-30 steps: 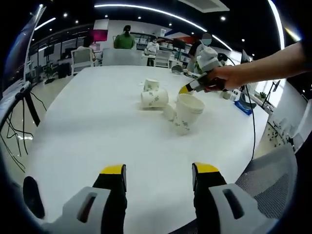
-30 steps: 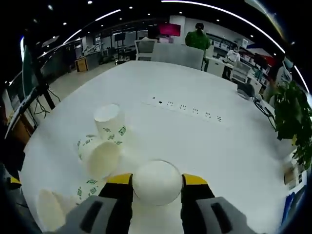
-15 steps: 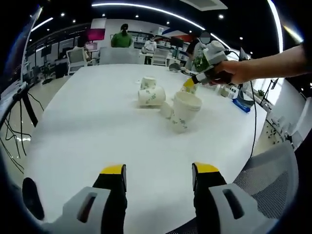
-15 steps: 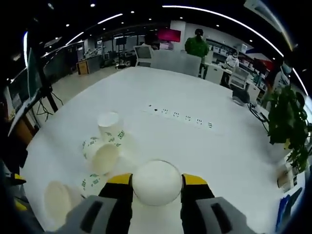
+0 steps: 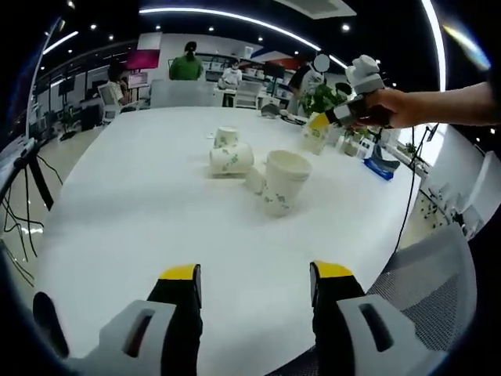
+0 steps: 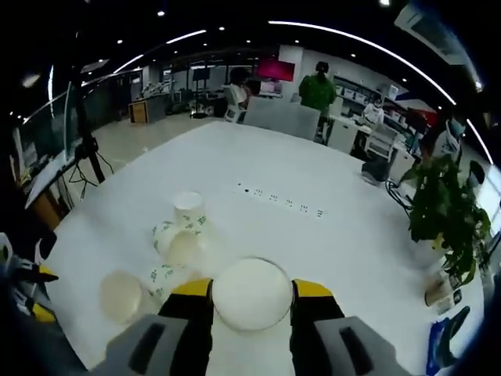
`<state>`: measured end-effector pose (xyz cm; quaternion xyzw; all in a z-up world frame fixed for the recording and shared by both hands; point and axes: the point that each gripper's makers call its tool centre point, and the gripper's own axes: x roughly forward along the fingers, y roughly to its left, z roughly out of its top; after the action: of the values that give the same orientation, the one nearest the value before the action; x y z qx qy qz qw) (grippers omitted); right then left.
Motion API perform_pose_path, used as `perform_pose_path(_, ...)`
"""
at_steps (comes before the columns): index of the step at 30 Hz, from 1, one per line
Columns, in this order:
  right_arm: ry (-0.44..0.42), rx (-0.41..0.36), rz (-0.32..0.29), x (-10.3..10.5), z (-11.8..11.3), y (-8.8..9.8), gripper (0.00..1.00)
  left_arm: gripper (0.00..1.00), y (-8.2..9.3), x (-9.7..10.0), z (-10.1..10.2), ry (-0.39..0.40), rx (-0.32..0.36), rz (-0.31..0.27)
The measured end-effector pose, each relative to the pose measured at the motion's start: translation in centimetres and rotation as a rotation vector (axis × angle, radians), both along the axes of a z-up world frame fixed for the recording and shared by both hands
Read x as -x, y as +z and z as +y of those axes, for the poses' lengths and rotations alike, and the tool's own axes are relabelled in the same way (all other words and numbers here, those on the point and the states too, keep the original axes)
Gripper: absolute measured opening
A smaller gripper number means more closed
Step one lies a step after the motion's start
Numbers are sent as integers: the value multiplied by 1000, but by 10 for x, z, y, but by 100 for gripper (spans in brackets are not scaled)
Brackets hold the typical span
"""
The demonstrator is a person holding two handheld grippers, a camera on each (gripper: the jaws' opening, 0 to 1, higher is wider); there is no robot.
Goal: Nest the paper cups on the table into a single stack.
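Four paper cups [image 5: 235,158] sat clustered mid-table [image 5: 117,219] in the left gripper view, one upright cup [image 5: 282,182] nearest; the left gripper [image 5: 252,274] hung above the near edge, jaws apart and holding nothing. The right gripper [image 5: 322,122] was raised beyond them, gripping a cup. In the right gripper view, the right gripper [image 6: 252,291] pinched a held cup [image 6: 252,294] above the cluster [image 6: 176,239]

The setting was an open-plan office. A long white counter [image 6: 329,235] carried a recessed power-socket strip [image 6: 280,200]; office chairs [image 6: 275,117], desks with monitors [image 5: 78,110], a potted plant [image 6: 442,211] and ceiling strip lights [image 5: 235,16] surrounded it.
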<state>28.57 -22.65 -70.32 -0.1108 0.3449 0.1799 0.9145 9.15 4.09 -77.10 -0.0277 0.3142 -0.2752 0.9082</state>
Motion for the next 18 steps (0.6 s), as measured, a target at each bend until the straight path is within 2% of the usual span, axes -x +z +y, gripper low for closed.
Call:
perform_pose_path(5, 13, -4, -15, 11, -1, 12, 37, 55, -6, 1, -5, -30, -1, -6)
perform_pose_path(7, 39, 6, -24, 10, -3, 7, 37, 55, -9, 1, -7, -46, -4, -10)
perform_pose_path(9, 58, 15, -27, 17, 3, 9, 37, 55, -8, 2, -9, -54, -4, -13)
perform_pose_path(18, 147, 1, -47, 18, 32, 17, 37, 55, -4, 2, -10, -64, -3, -21)
